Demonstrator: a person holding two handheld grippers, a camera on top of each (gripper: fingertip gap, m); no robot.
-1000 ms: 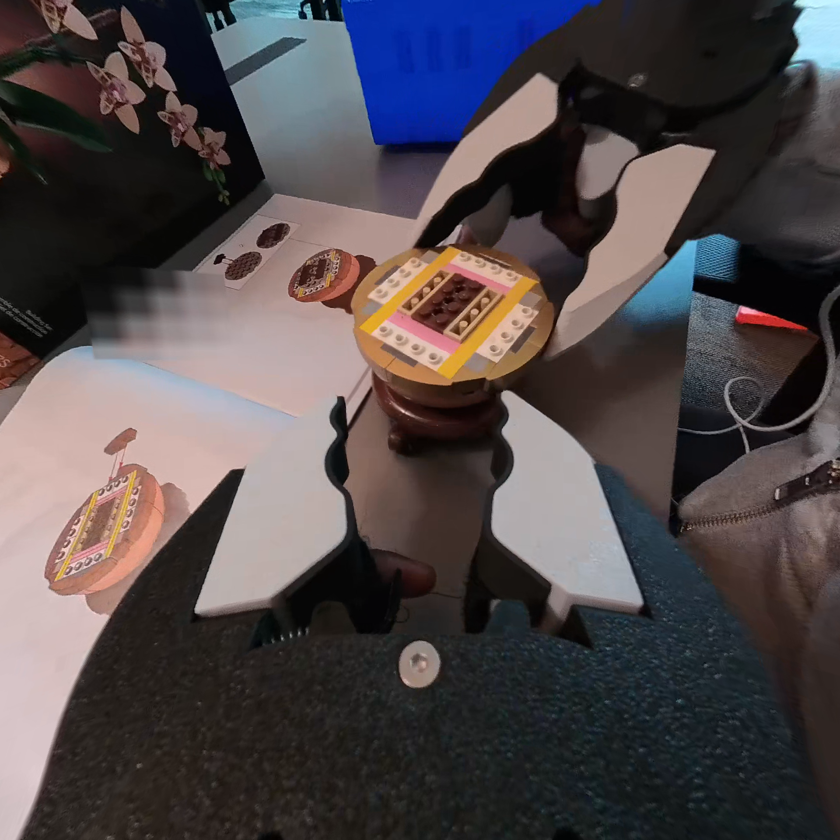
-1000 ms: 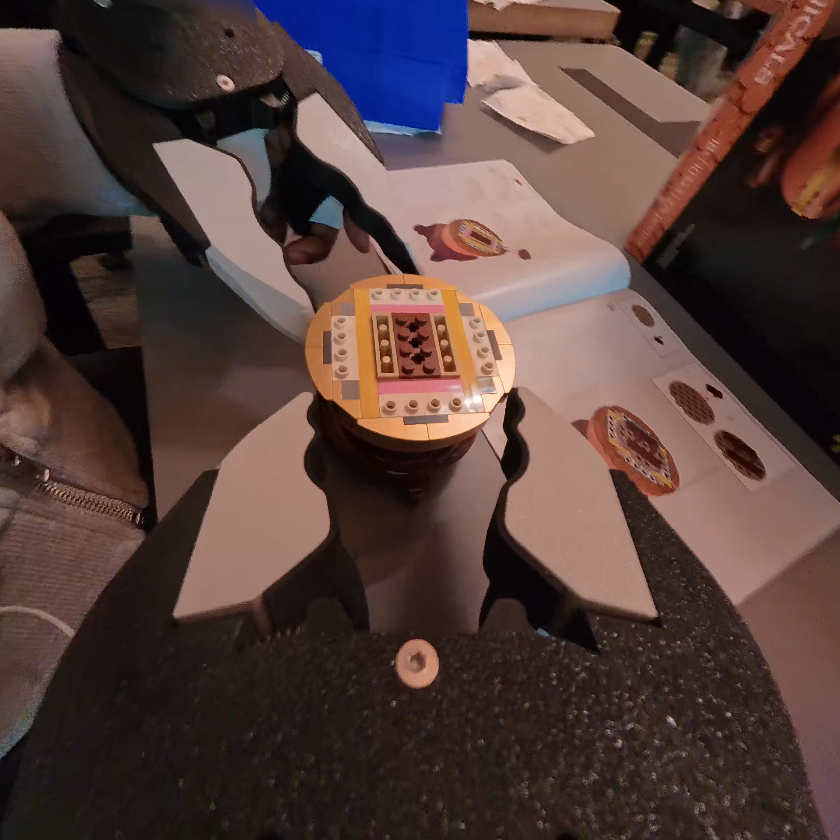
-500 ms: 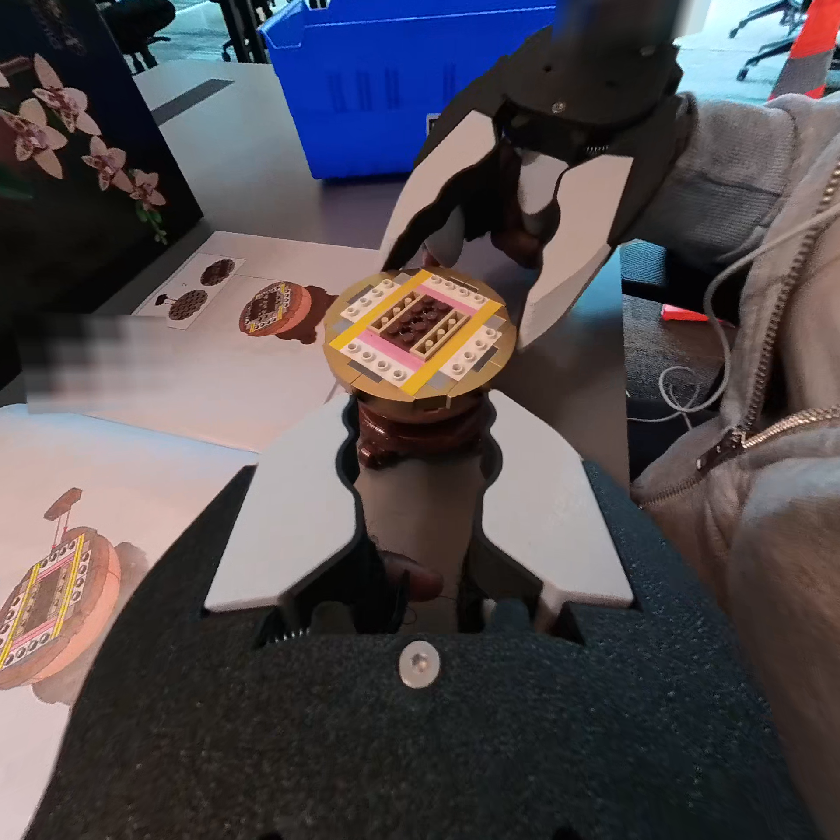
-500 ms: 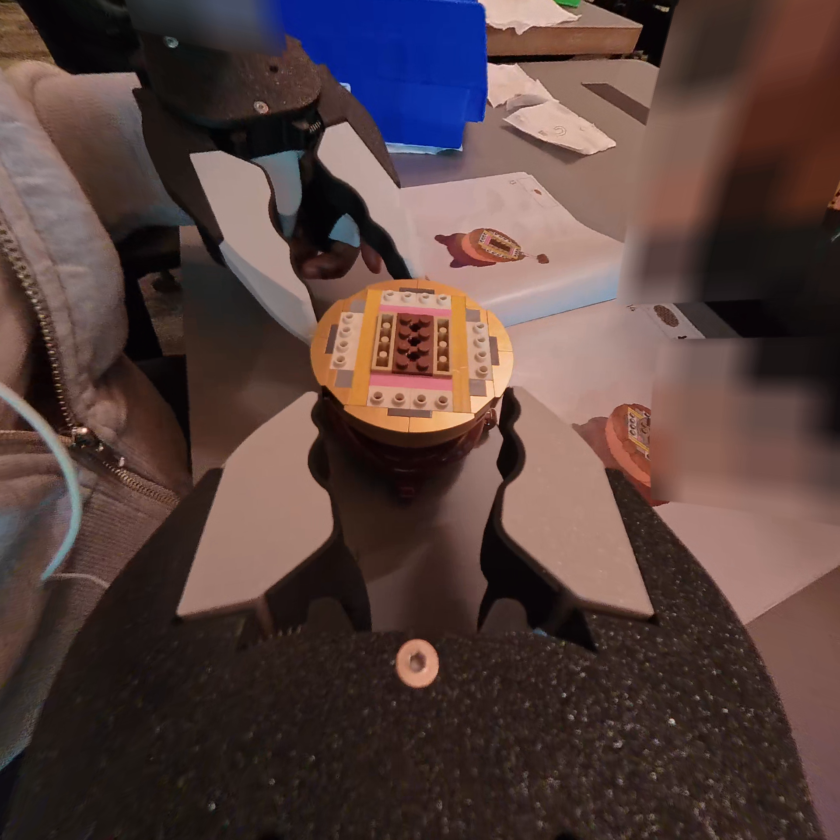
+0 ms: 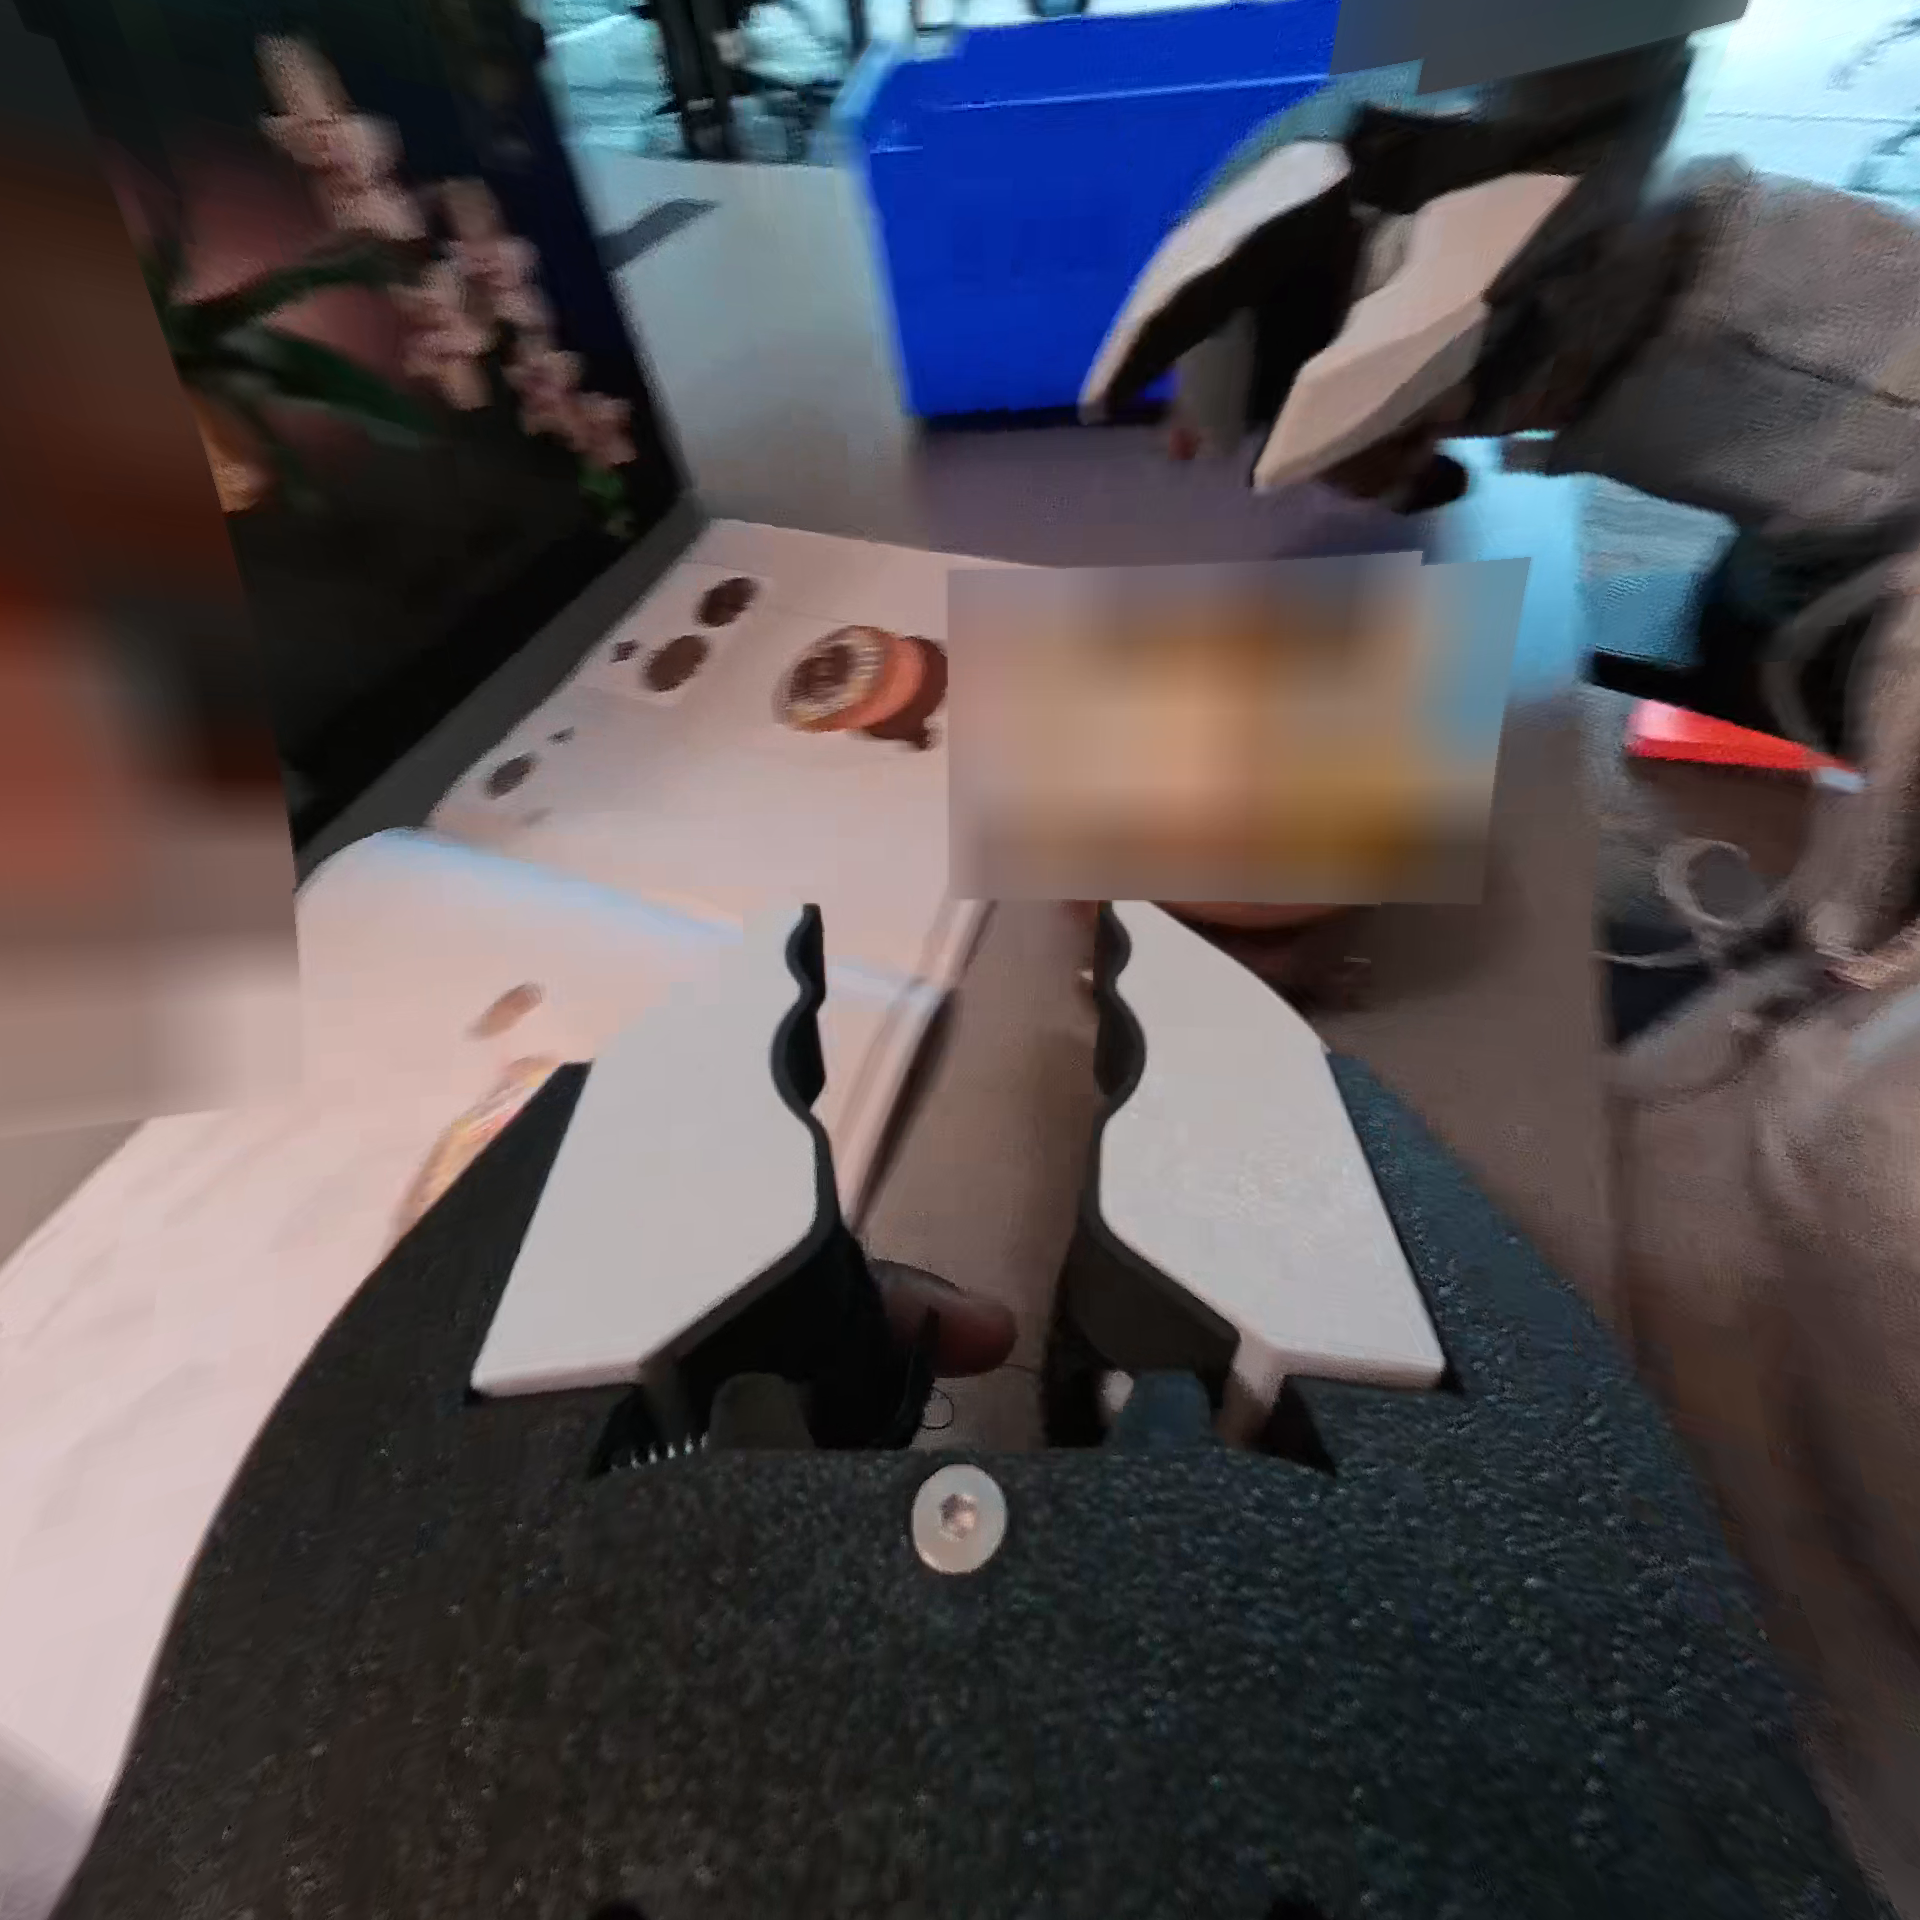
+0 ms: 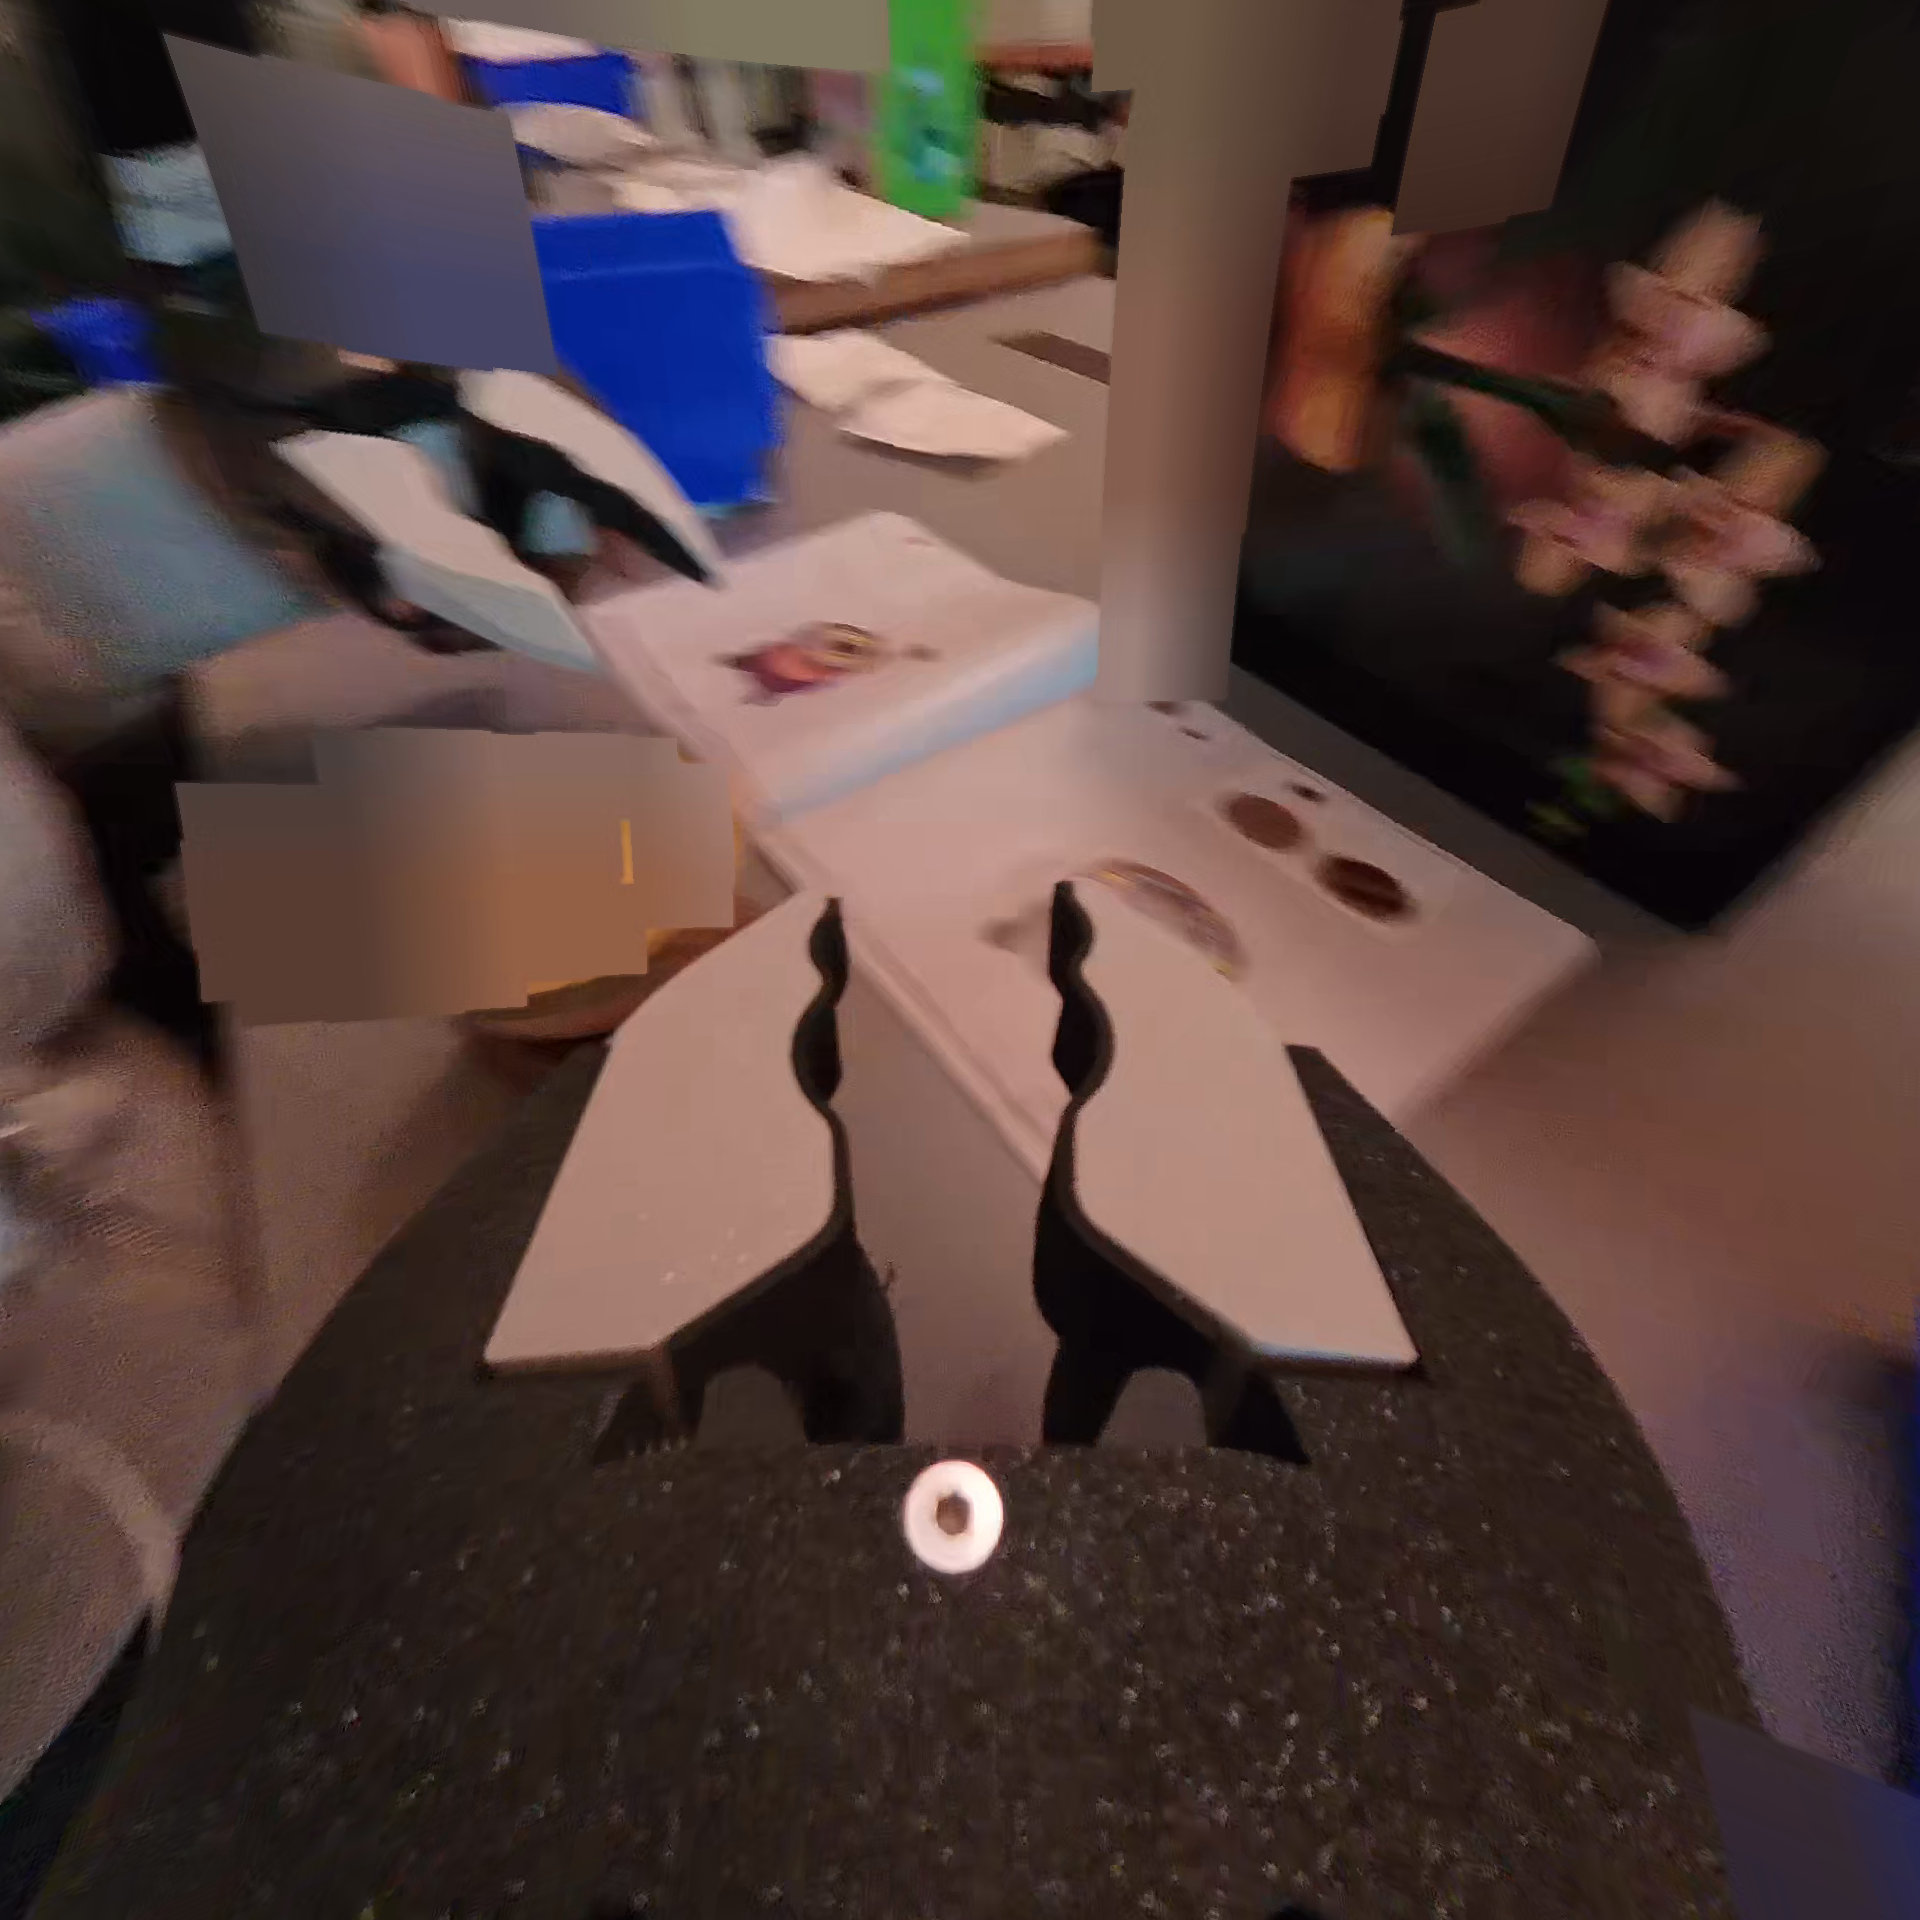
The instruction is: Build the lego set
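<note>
The round tan Lego build on its dark brown base stands on the grey table, mostly hidden by a blur patch. Only its lower edge shows in the left wrist view (image 5: 1242, 920) and in the right wrist view (image 6: 582, 1013). My left gripper (image 5: 956, 920) is open and empty, just short of the build. My right gripper (image 6: 945, 904) is open with a narrow gap and empty; the build lies to its left. Each gripper also shows in the other's view, raised above the table: the right gripper (image 5: 1179, 436) and the left gripper (image 6: 644, 613). Both views are motion-blurred.
An open white instruction booklet (image 5: 727, 810) (image 6: 1039, 790) lies on the table beside the build. A dark box with an orchid picture (image 5: 416, 364) (image 6: 1610, 520) stands behind it. A blue bin (image 5: 1039, 208) (image 6: 665, 343) sits at the back. A person's grey sleeve (image 5: 1766, 416) is at the right.
Both grippers have pulled back from around the build's base. The right gripper swung right, so the build now sits to its left, and its jaws have narrowed. The left jaws look unchanged.
</note>
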